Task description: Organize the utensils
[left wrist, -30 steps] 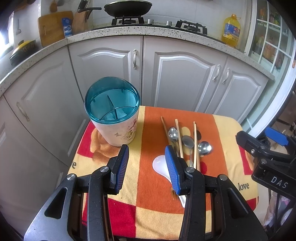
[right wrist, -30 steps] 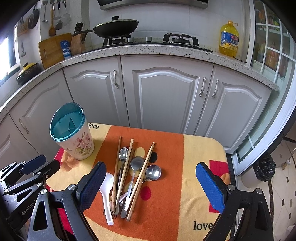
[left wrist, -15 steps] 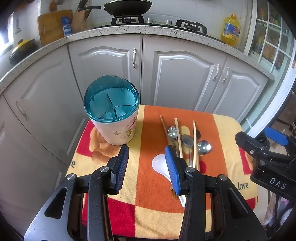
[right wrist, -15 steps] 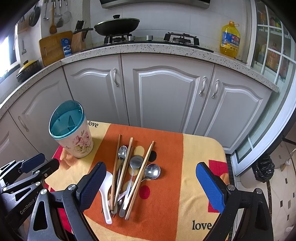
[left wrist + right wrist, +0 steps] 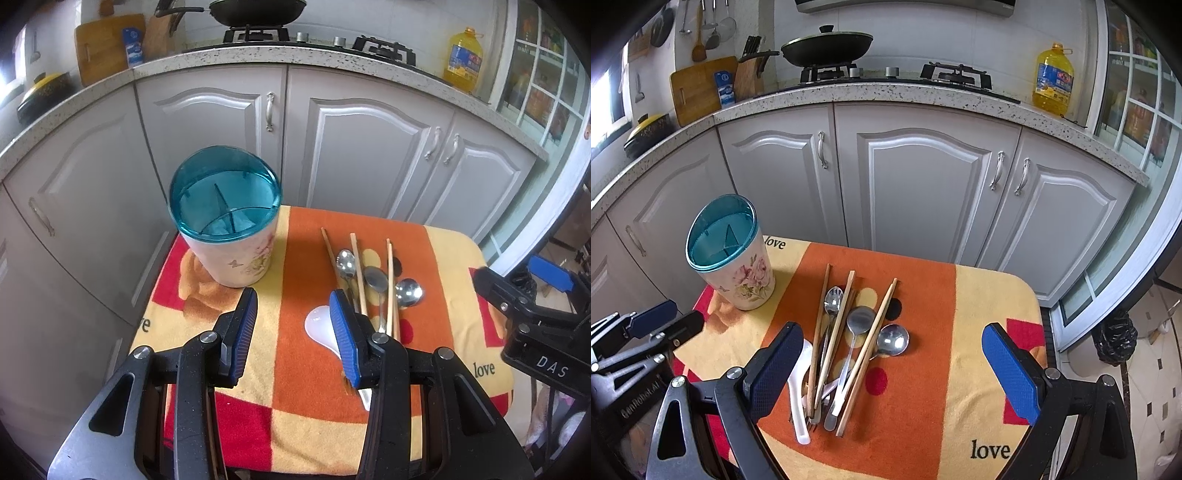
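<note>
Kitchen cabinets back our small table, spread with an orange-and-yellow cloth [image 5: 923, 295]. Nearest, our left gripper [image 5: 293, 328] and right gripper [image 5: 890, 373] hang with jaws apart, holding nothing. Beyond them, right of the holder [image 5: 729, 254], chopsticks [image 5: 866, 354], metal spoons [image 5: 892, 339] and a white spoon [image 5: 798, 391] lie heaped; farther left, the holder stands empty, so we judge nothing sorted yet.
</note>
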`<state>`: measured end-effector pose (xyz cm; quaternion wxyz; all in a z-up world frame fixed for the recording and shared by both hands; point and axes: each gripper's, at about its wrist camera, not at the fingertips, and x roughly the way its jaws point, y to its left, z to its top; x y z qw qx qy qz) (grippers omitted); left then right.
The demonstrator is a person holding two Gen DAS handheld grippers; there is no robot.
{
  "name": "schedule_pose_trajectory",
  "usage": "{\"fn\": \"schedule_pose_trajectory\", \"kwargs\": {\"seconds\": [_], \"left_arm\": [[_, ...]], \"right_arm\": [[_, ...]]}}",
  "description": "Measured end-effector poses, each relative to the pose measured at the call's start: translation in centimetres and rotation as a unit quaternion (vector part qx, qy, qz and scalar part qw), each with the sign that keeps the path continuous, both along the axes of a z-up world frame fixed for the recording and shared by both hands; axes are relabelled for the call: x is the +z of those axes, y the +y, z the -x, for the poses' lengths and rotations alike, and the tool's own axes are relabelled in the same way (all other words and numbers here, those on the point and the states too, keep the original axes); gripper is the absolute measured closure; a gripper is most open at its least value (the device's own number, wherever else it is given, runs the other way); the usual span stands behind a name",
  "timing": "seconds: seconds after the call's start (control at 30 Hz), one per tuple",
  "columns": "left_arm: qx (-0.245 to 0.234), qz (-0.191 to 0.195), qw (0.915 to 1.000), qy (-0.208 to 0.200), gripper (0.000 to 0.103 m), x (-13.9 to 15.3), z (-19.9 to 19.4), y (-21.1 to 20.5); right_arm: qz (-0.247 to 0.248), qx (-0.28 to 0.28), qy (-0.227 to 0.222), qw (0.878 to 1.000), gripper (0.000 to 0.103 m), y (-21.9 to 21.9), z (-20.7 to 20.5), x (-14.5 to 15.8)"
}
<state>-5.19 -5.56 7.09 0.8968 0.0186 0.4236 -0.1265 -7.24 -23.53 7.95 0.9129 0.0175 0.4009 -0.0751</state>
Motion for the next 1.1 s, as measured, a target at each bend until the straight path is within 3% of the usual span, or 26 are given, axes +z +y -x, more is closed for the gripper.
{"fn": "schedule_pose_trajectory", "kwargs": {"seconds": [0.87,1.1], "left_arm": [[0.010,-0.013,0.9994,0.031,0.063,-2.5,-1.2,-0.1],[0.008,0.008,0.9972,0.074,0.063,-4.6,-2.1,0.9]], "right_arm": [[-0.025,0.003,0.046,0.999,0.006,-1.1,-1.6,-3.6],[-0.041,0.010,0.069,0.997,0.006,-1.9,-2.4,-5.8]]}}
